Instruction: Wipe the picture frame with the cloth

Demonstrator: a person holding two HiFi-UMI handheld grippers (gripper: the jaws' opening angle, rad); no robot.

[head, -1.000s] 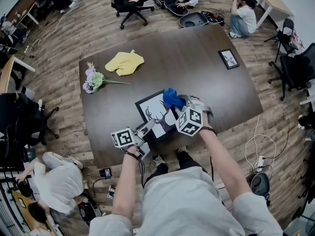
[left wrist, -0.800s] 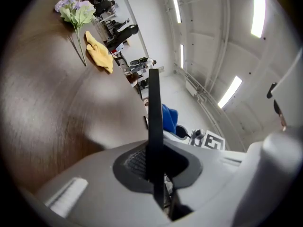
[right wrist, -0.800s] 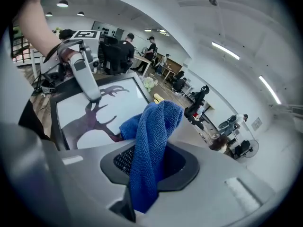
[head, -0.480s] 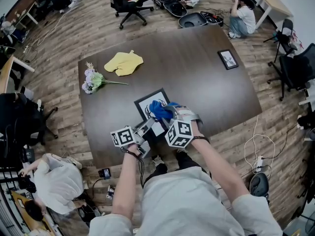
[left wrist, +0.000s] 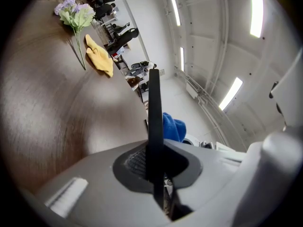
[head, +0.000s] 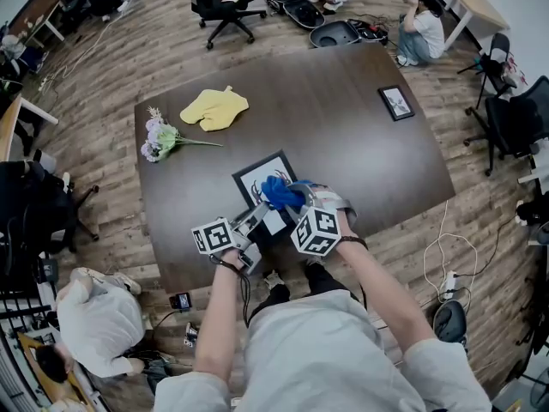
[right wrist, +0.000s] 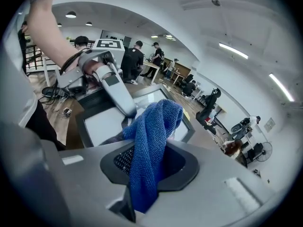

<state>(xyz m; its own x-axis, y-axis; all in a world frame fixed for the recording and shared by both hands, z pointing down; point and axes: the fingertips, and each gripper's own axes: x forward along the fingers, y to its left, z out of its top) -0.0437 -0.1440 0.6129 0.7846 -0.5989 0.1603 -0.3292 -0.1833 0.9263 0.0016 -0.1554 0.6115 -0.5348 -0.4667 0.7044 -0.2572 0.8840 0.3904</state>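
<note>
The black-rimmed picture frame (head: 260,177) with its deer print sits near the front edge of the brown table (head: 343,118). The left gripper (left wrist: 154,167) is clamped on the frame's near edge, the thin dark rim between its jaws. The right gripper (right wrist: 147,169), its cube bearing square black-and-white markers, is closed on the blue cloth (right wrist: 150,136) bunched over the frame's picture, while a yellow cloth (head: 216,108) and flowers (head: 160,140) lie well beyond the frame to its left.

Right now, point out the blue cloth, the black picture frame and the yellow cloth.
blue terry cloth (right wrist: 149,145): right gripper view, fold between the jaws.
black rectangular picture frame (head: 255,181): head view, upper white area.
yellow fabric cloth (head: 216,108): head view, its middle.
</note>
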